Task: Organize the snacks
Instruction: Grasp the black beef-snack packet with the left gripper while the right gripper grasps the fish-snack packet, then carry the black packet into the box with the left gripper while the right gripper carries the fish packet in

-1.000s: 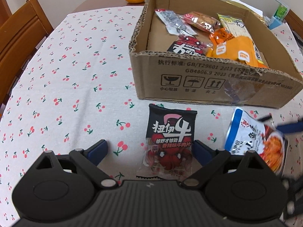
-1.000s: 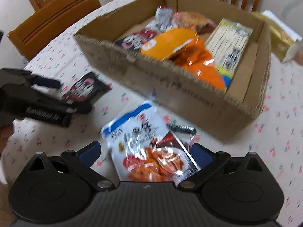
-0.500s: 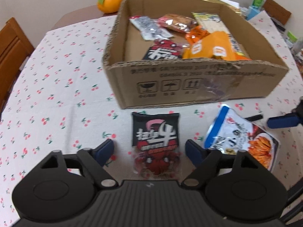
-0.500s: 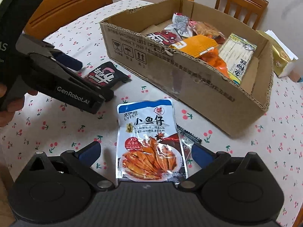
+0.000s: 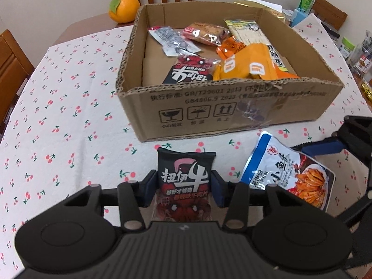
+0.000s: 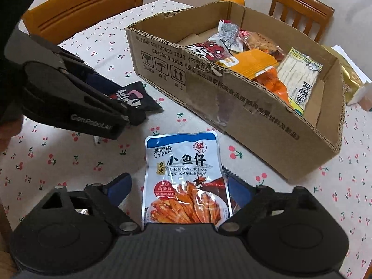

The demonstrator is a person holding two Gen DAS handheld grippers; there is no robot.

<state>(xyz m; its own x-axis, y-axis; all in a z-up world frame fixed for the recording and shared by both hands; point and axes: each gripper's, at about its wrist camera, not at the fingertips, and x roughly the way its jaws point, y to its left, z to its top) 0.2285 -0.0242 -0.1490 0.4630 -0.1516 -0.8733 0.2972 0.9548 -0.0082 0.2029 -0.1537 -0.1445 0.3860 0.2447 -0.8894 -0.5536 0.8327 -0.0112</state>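
Note:
On the cherry-print cloth, in front of the cardboard box, lies a black beef-snack packet. My left gripper is shut on it, blue pads pressing both side edges. The right wrist view shows that gripper and packet from the side. To the right lies a blue-and-white fish-snack packet. My right gripper straddles its lower half and its jaws are closing; a gap still shows at the left pad. The box holds several snack packets.
An orange sits on the bare table behind the box. Wooden chairs stand around the table. A gold bag and papers lie beyond the box's right end, with small jars and cartons at the far right.
My left jaws went from wide open to shut on the black packet. My right jaws have narrowed around the fish packet.

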